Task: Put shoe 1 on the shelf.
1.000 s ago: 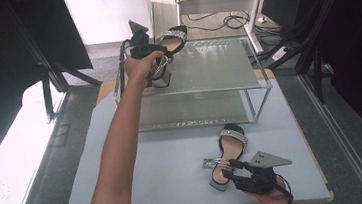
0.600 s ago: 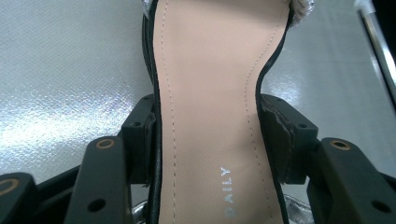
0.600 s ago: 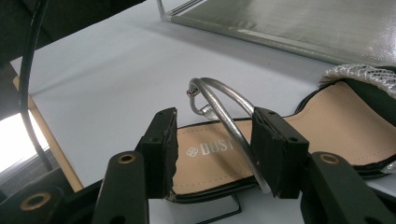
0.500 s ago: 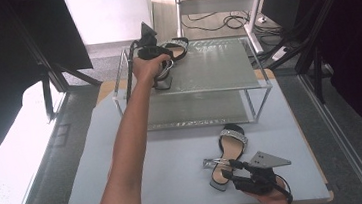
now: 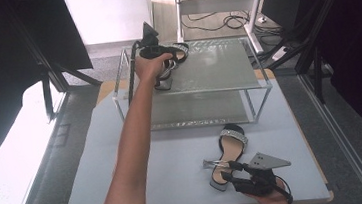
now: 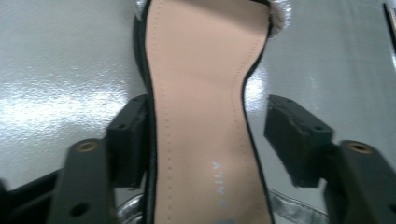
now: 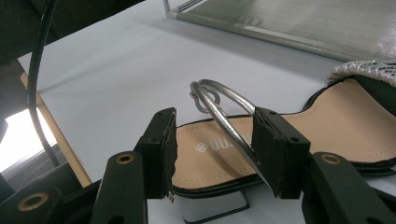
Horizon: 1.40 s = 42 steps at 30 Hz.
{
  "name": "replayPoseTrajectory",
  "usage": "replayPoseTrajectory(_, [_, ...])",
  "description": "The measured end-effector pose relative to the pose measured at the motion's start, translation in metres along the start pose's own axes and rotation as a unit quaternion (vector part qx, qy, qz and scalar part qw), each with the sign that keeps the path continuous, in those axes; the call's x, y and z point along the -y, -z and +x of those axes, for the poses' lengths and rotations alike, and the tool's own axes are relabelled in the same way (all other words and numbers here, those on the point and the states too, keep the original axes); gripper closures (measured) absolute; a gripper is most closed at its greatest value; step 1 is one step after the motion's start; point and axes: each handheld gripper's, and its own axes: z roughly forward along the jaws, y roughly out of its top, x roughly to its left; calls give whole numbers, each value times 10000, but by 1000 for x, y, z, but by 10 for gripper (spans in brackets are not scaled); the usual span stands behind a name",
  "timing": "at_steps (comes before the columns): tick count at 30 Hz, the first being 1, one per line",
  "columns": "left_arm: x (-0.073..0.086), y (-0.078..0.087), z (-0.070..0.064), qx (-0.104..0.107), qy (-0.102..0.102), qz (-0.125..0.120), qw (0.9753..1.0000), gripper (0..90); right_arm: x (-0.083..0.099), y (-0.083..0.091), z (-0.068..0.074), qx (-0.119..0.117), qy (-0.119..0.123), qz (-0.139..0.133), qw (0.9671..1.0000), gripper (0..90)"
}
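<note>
since a second ago the left gripper has lowered its sandal onto the rack's top shelf; jaws now apart, so release looks done. next: withdraw. the right gripper, jaws apart, straddles the second sandal's ankle strap on the mat. insoles read "daily" and "dou…".

Daylight blown out left; glare on shelf; edges dark.

Black sandal with tan insole, silver strap; grey mat.
</note>
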Motion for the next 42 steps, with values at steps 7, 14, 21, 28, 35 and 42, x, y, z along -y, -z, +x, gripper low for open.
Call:
replayPoseTrajectory(7, [0,1,-4,68,-3,-5,10000,219,1,-1,1,17,31,11,10000,496])
replayPoseTrajectory(14, [-3,8,0,-7,115,-188,9998,161,1,0,0,24,28,8,10000,496])
replayPoseTrajectory(21, [-1,31,-7,-31,-155,-693,9975,170,1,1,0,43,29,-6,10000,497])
replayPoseTrajectory(28, [20,71,-10,456,-750,-942,9917,277,1,3,2,96,71,-28,9999,497])
replayPoseTrajectory(35, [57,103,-2,946,-1361,-856,9825,336,0,8,6,160,79,-101,9998,496])
replayPoseTrajectory(42, [90,123,6,1259,-1746,-807,9732,363,-1,11,9,164,107,-118,9997,496])
